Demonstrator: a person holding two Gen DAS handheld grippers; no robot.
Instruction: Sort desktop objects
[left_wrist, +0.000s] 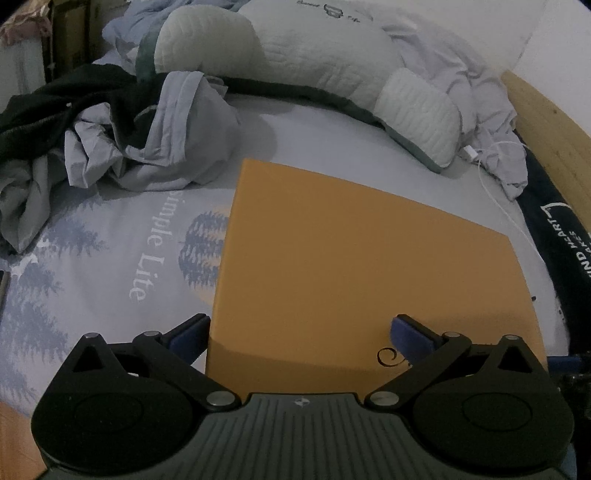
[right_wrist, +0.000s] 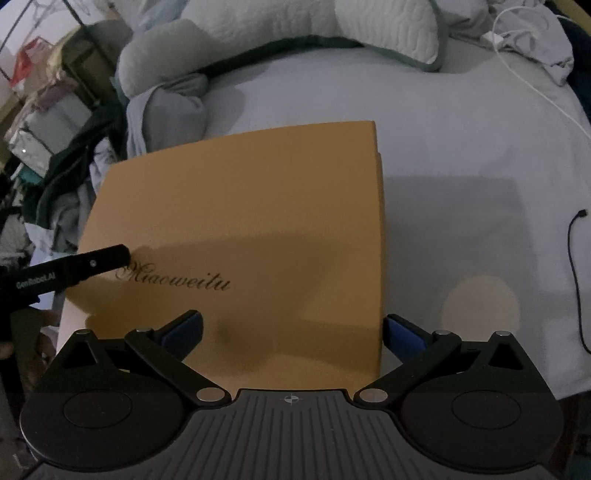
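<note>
Right wrist view: right tongs spread over flat orange cardboard box on bed; left tongs spread too (could slip, lid smooth).

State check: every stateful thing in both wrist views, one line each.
orange box: lid on, lying flat on the bed.
left gripper: open, fingers straddling the box's near left corner, gripping nothing.
right gripper: open, fingers straddling the box's near right corner, gripping nothing.
white charger cable: loose on the sheet; far end hidden.
black cable: plug end free, unconnected.
grey clothes: crumpled in a heap.
</note>
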